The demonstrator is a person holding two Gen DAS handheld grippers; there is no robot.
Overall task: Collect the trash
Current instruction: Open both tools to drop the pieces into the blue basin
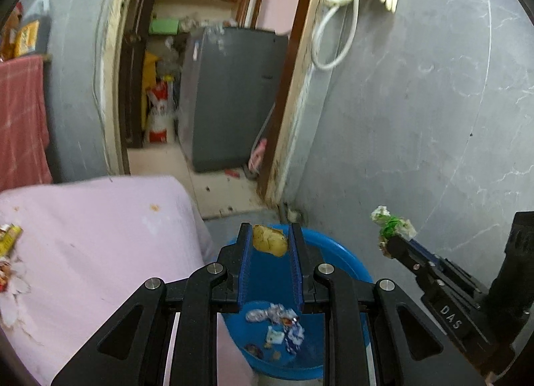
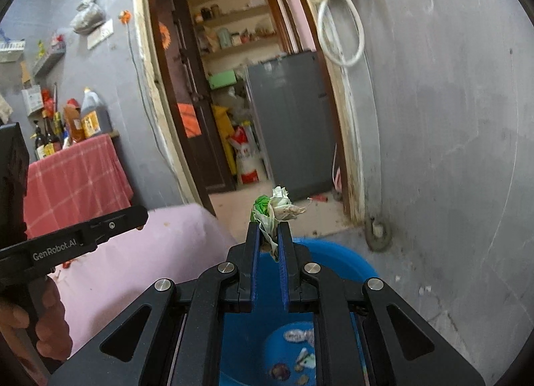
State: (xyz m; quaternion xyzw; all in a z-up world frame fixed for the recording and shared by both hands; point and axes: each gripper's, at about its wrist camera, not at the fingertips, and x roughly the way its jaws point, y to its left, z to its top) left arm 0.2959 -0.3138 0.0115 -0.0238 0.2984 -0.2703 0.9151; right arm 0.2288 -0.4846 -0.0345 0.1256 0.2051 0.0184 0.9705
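Drop-off step, both loads over the blue tub, which sits beside the pink-covered table. Left gripper is clamped on a yellowish peel scrap above the tub. Right gripper is pinched on a green-and-white crumpled wrapper, above the tub's near side. Wrappers already lie inside. Next: release each over the basin.

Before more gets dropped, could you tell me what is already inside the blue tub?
The blue tub holds crumpled silver wrappers, a white scrap and small brown bits. The gripper frames hide part of the tub floor, so there may be more.
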